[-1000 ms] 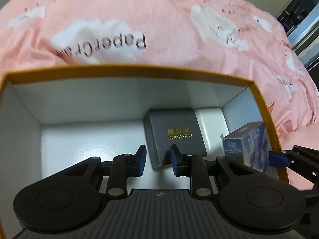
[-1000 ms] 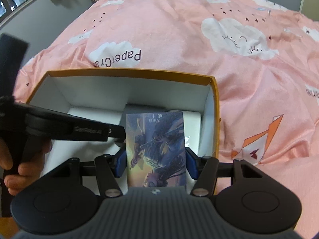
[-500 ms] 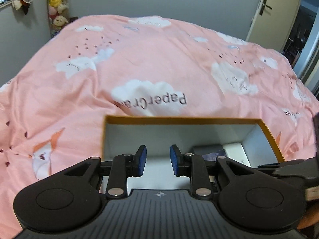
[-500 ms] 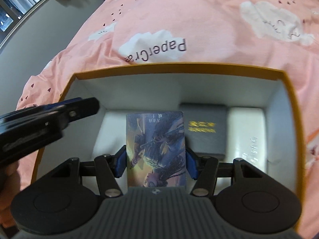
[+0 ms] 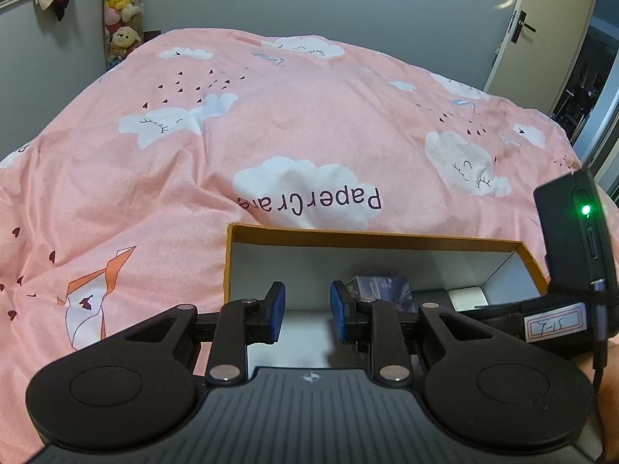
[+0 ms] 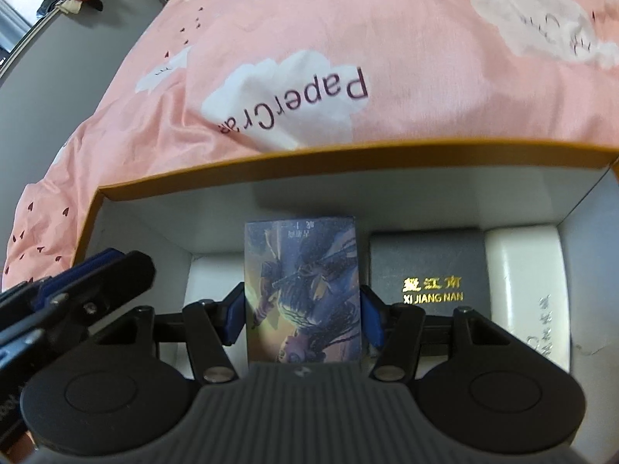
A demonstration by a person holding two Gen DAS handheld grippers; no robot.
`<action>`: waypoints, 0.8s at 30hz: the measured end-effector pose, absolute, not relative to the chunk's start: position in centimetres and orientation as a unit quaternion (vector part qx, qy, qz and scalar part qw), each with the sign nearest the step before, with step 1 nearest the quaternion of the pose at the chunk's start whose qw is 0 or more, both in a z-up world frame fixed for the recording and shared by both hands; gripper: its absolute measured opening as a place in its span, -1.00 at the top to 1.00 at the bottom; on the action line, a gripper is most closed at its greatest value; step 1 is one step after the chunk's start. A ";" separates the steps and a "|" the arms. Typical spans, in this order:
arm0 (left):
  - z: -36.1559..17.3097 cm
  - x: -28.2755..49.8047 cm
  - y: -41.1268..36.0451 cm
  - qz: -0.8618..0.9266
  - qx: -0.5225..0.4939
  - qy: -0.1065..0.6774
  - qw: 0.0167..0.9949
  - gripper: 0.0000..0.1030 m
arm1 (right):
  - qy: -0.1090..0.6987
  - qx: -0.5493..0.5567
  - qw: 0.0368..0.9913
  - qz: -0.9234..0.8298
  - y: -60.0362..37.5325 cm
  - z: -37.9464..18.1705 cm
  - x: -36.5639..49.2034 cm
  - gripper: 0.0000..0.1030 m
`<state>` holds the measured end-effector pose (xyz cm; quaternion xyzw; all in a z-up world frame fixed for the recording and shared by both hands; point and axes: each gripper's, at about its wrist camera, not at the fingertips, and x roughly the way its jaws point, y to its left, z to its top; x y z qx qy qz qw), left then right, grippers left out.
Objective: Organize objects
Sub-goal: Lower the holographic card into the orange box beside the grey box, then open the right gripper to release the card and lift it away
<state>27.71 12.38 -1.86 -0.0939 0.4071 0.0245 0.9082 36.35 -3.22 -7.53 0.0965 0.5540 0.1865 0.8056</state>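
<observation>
An open box with an orange rim (image 6: pixel 348 154) and white inside lies on a pink bedspread. My right gripper (image 6: pixel 303 315) is shut on a blue illustrated box (image 6: pixel 303 282) and holds it inside the open box, left of a dark grey box with gold lettering (image 6: pixel 427 270) and a white box (image 6: pixel 526 282). My left gripper (image 5: pixel 306 312) is open and empty, back above the open box's near left part (image 5: pixel 371 236). Its fingertips (image 6: pixel 96 266) show at the left of the right wrist view. The blue box (image 5: pixel 381 288) shows past the left gripper's right finger.
The pink bedspread (image 5: pixel 271 116) with cloud prints surrounds the box. A grey wall with plush toys (image 5: pixel 122 7) is at the far left. A door (image 5: pixel 541 27) stands at the far right. The right gripper's body with a green light (image 5: pixel 572 239) is at the right of the left wrist view.
My left gripper has pulled up and back out of the box, staying open. My right gripper has carried the blue box leftward and deeper into the open box.
</observation>
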 end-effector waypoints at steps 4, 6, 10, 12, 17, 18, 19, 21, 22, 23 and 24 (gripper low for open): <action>-2.0 27.6 12.5 0.029 -0.093 0.408 0.908 0.44 | 0.550 0.094 0.807 0.193 -3.1 -7.9 36.2 -0.18; -2.0 27.5 12.4 0.029 -0.090 0.409 0.907 0.44 | 0.548 0.087 0.808 0.197 -2.9 -7.9 36.2 -0.19; -2.0 27.2 12.2 0.031 -0.089 0.408 0.908 0.44 | 0.550 0.087 0.805 0.203 -3.1 -7.9 36.1 -0.19; -2.1 27.2 12.2 0.034 -0.091 0.405 0.909 0.44 | 0.548 0.083 0.805 0.210 -3.2 -7.8 35.9 -0.22; -2.3 26.8 12.1 0.036 -0.100 0.403 0.909 0.44 | 0.537 0.085 0.810 0.221 -3.5 -7.2 35.8 -0.33; -2.3 26.6 12.1 0.037 -0.100 0.402 0.909 0.44 | 0.536 0.082 0.810 0.223 -3.5 -7.0 35.8 -0.27; -2.2 26.5 12.1 0.038 -0.102 0.401 0.909 0.44 | 0.536 0.078 0.809 0.229 -3.4 -6.8 35.7 -0.23; -2.2 26.2 12.1 0.040 -0.104 0.397 0.911 0.46 | 0.538 0.064 0.804 0.244 -3.3 -6.3 35.1 0.02; -2.2 26.1 12.1 0.042 -0.104 0.394 0.912 0.48 | 0.538 0.054 0.802 0.252 -3.2 -6.1 34.8 0.09; -2.3 26.0 12.0 0.046 -0.101 0.392 0.913 0.48 | 0.538 0.042 0.800 0.261 -3.0 -6.0 34.4 0.13; -2.4 25.9 11.9 0.050 -0.099 0.391 0.914 0.48 | 0.538 0.030 0.797 0.272 -2.8 -5.9 34.0 0.15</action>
